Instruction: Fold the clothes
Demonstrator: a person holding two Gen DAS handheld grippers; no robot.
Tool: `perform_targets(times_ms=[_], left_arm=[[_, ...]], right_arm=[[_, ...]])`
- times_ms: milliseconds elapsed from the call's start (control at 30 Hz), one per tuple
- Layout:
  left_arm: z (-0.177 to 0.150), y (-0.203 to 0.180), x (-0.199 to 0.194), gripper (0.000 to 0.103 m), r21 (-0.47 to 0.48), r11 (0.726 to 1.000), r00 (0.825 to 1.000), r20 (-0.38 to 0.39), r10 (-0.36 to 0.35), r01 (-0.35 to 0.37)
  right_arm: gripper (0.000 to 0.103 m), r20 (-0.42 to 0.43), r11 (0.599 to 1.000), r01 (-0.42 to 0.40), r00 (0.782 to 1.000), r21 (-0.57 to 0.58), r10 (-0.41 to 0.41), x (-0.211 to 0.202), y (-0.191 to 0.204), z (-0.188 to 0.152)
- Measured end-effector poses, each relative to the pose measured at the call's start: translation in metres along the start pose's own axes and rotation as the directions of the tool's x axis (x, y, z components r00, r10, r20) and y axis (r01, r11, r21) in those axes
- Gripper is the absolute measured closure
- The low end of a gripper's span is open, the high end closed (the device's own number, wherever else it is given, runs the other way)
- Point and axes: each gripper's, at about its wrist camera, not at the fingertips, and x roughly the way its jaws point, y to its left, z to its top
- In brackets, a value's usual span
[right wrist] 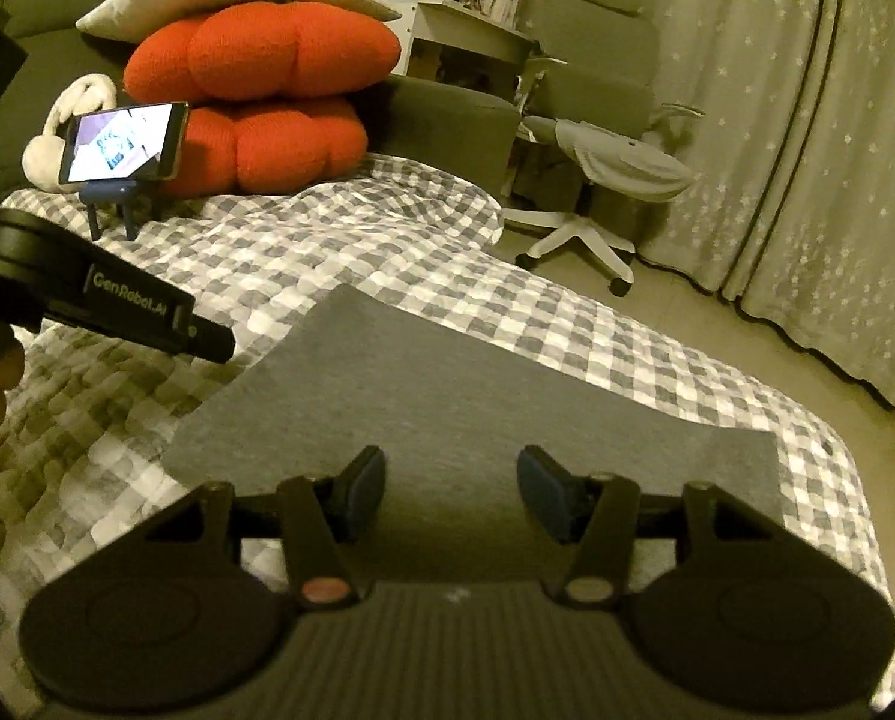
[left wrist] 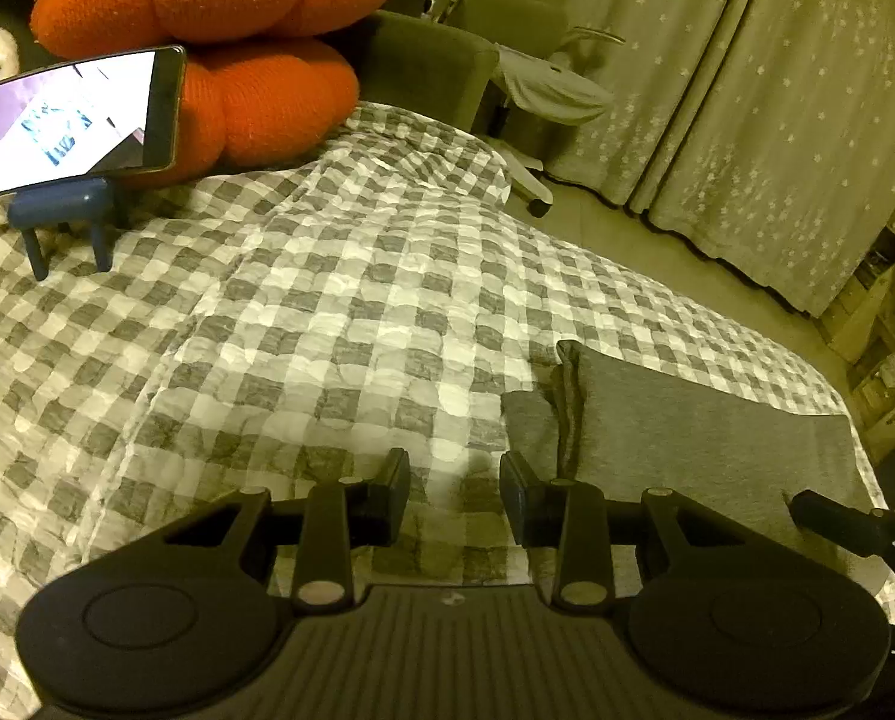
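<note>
Checked grey-and-white bedding (right wrist: 387,252) covered the bed, with two orange cushions (right wrist: 267,90) stacked at its head, a phone on a small stand (right wrist: 123,144) in front of them, and a swivel chair (right wrist: 597,138) and star-patterned curtains (right wrist: 807,120) beyond the bed's far side. On the near part of the bed lay the grey garment (right wrist: 447,396), folded into a flat, tidy rectangle with straight edges; in the right wrist view its long axis ran from the near edge of the bed up and to the left, toward the cushions, one corner pointing that way. In the left wrist view the grey garment (left wrist: 687,420) sat to the right, with a doubled layer showing along its left edge. Judging by that shape, the folding of this piece looked mostly or wholly done; what remained was perhaps one more halving or setting it aside, and no other clothes were visible. The right gripper (right wrist: 452,483) hovered over the garment's near end with its jaws apart and nothing pinched between them. The left gripper (left wrist: 454,495) hung over bare bedding just left of the garment, jaws likewise apart and empty.
</note>
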Motion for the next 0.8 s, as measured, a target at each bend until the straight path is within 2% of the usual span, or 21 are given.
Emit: perform_targets(times_ms=[600,800], left_arm=[[0.002,0.006,0.003,0.069,-0.035,0.999,1.0,-0.01,-0.021,0.021],[0.003,0.008,0.005,0.069,-0.044,0.999,0.999,-0.016,-0.033,0.032]], right_arm=[[0.051,0.016,0.999,0.026,1.0,-0.045,-0.026,-0.002,0.009,0.0],[0.05,0.04,0.996,-0.012,0.999,-0.09,0.016,-0.007,0.019,-0.001]])
